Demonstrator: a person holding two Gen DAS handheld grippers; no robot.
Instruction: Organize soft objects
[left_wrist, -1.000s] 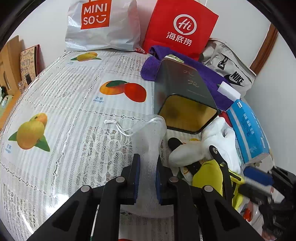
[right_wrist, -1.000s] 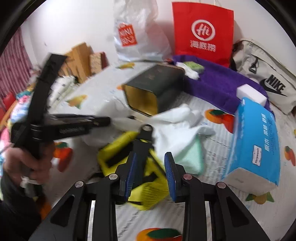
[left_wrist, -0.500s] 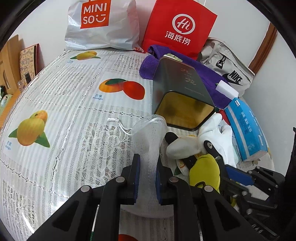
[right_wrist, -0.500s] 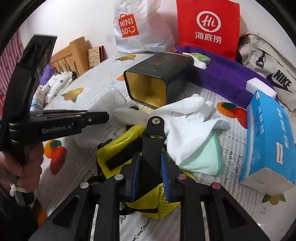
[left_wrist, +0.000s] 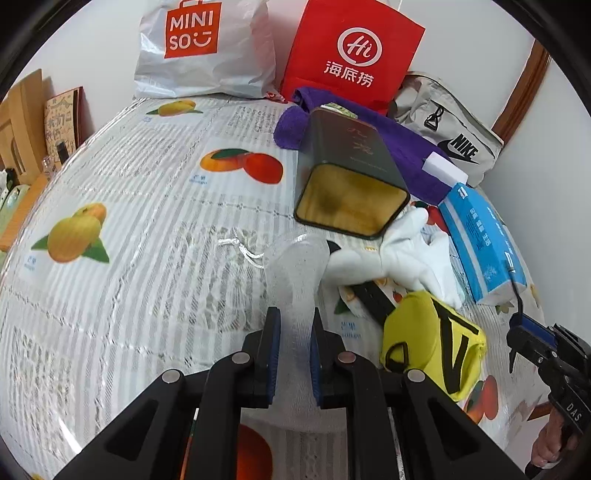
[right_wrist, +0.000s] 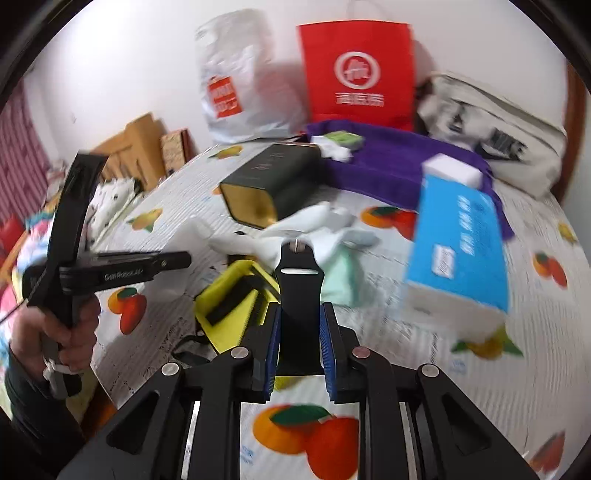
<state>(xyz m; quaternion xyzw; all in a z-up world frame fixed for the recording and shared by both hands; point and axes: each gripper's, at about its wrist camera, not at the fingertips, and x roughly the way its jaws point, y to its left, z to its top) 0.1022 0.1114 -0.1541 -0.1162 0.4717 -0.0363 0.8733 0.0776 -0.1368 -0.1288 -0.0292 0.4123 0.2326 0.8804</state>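
Note:
My left gripper (left_wrist: 293, 350) is shut on a sheer white drawstring pouch (left_wrist: 299, 269) that stands up from the fruit-print tablecloth. My right gripper (right_wrist: 298, 347) is shut on the black strap (right_wrist: 297, 284) of a yellow pad (right_wrist: 232, 306) and holds it raised; the pad also shows in the left wrist view (left_wrist: 432, 343). A white glove (left_wrist: 399, 254) lies over a mint-green cloth (right_wrist: 343, 277), just past the pad. A dark tin (left_wrist: 347, 184) with a gold inside lies on its side behind them.
A blue tissue box (left_wrist: 480, 240) lies at the right. A purple towel (left_wrist: 406, 147), a white sponge (left_wrist: 443, 168), a Nike bag (left_wrist: 450, 129), a red paper bag (left_wrist: 351, 55) and a Miniso bag (left_wrist: 203, 48) line the back wall.
My right gripper closed on the yellow pad's black strap and lifted it back and to the right. My left gripper kept its hold on the pouch.

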